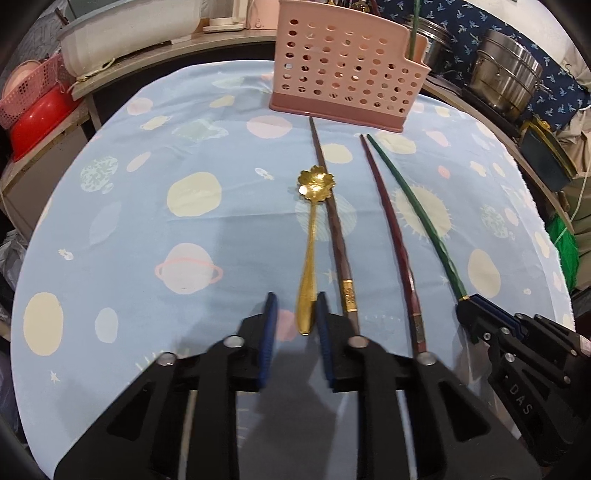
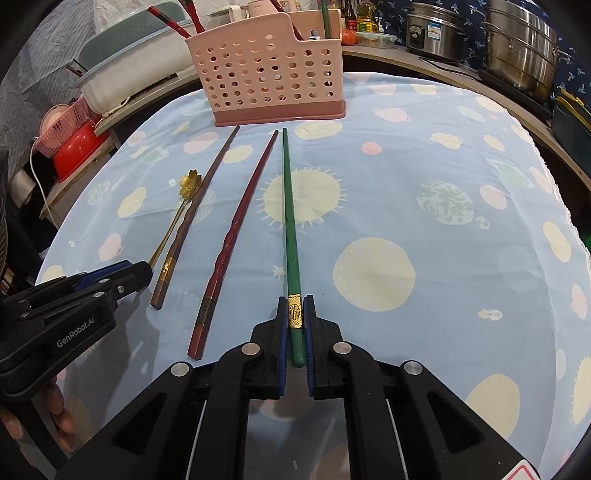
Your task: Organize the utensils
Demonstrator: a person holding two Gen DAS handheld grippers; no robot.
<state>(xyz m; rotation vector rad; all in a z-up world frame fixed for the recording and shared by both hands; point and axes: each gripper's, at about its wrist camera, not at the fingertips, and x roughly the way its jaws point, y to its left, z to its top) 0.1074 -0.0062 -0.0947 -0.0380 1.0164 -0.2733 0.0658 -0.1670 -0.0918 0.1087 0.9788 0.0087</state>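
A gold flower-bowl spoon (image 1: 310,236) lies on the blue planet-print cloth (image 1: 184,229), its handle end between the fingers of my left gripper (image 1: 295,314), which stands open around it. My right gripper (image 2: 295,314) is shut on the thick end of a green chopstick (image 2: 290,221), which lies flat on the cloth; the same grip shows in the left wrist view (image 1: 465,302). A brown chopstick (image 1: 332,221) and a dark red chopstick (image 1: 391,229) lie between spoon and green one. The pink perforated utensil holder (image 1: 347,74) stands at the far edge.
The holder (image 2: 273,70) contains red chopsticks and a green one. Steel pots (image 2: 517,44) and a rice cooker (image 2: 436,29) stand at the back right. A white tub (image 1: 125,33), pink basket (image 1: 26,88) and red bowl sit at the left.
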